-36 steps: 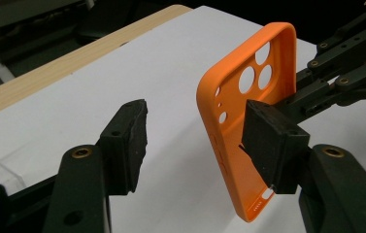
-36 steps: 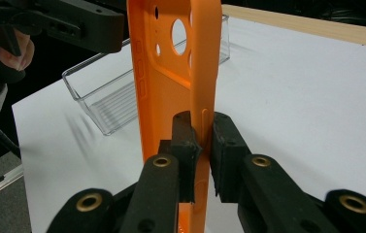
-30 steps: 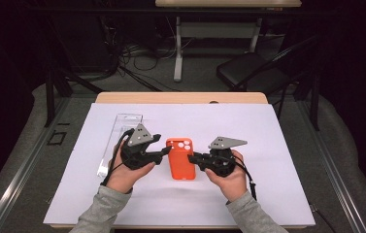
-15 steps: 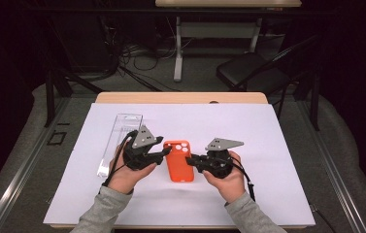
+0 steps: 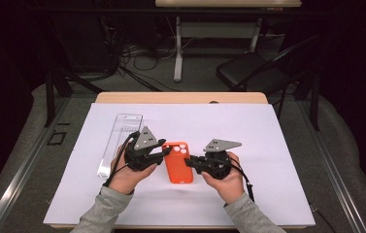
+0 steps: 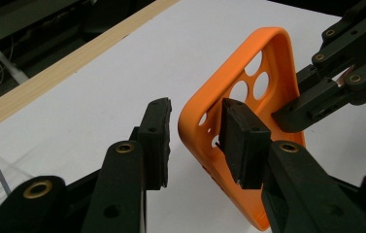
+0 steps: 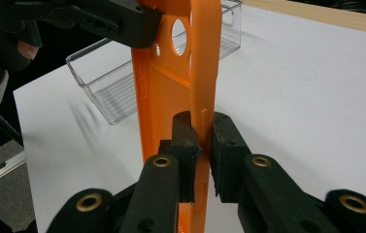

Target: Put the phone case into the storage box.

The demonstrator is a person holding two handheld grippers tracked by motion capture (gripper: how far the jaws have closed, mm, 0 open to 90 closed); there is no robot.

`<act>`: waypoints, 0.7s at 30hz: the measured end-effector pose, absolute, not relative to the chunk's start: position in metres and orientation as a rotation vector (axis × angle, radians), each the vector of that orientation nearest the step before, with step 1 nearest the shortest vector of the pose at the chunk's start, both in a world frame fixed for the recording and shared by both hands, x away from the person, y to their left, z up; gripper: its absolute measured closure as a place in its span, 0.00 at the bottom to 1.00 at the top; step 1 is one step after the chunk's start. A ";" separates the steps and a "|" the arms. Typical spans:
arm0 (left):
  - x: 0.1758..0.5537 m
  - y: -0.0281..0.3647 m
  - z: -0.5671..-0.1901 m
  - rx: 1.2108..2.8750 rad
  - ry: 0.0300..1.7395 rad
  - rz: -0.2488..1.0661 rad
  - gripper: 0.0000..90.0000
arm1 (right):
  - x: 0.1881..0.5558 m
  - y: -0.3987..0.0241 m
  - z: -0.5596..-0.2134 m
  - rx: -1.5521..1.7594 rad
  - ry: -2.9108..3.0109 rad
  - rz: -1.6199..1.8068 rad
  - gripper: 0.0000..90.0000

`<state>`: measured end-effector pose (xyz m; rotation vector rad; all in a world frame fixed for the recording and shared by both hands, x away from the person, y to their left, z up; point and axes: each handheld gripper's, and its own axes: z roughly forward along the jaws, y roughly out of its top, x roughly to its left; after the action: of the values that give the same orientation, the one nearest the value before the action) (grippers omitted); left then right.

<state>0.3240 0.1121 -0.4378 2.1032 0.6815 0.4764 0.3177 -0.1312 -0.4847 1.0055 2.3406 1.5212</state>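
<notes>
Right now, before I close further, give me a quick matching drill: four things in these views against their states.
Things:
1. orange phone case
2. left gripper
3. right gripper
4. clear tray

States:
A. lying untouched on the white sheet
B. held up between both grippers
C. clamped on the case's side wall
D. jaws astride the case's edge, with a gap at one pad

Pairs: 1-B, 2-D, 3-C, 4-A
</notes>
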 end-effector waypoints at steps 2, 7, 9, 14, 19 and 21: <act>0.324 0.112 -0.438 2.104 0.678 0.479 0.74 | 0.318 -0.131 -0.485 1.003 2.343 1.520 0.91; 0.324 0.113 -0.438 2.110 0.679 0.476 0.78 | 0.318 -0.131 -0.485 1.001 2.351 1.512 0.91; 0.324 0.113 -0.437 2.107 0.681 0.474 0.80 | 0.318 -0.130 -0.485 1.001 2.355 1.508 0.91; 0.324 0.114 -0.437 2.114 0.680 0.471 0.82 | 0.318 -0.130 -0.486 0.999 2.359 1.507 0.91; 0.324 0.114 -0.437 2.110 0.682 0.463 0.84 | 0.318 -0.130 -0.486 0.998 2.360 1.508 0.91; 0.325 0.115 -0.437 2.117 0.682 0.461 0.85 | 0.319 -0.131 -0.486 0.999 2.364 1.504 0.91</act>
<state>0.3246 0.1145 -0.4366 2.1170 0.6816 0.4613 0.3187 -0.1306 -0.4863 0.9990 2.3636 1.5042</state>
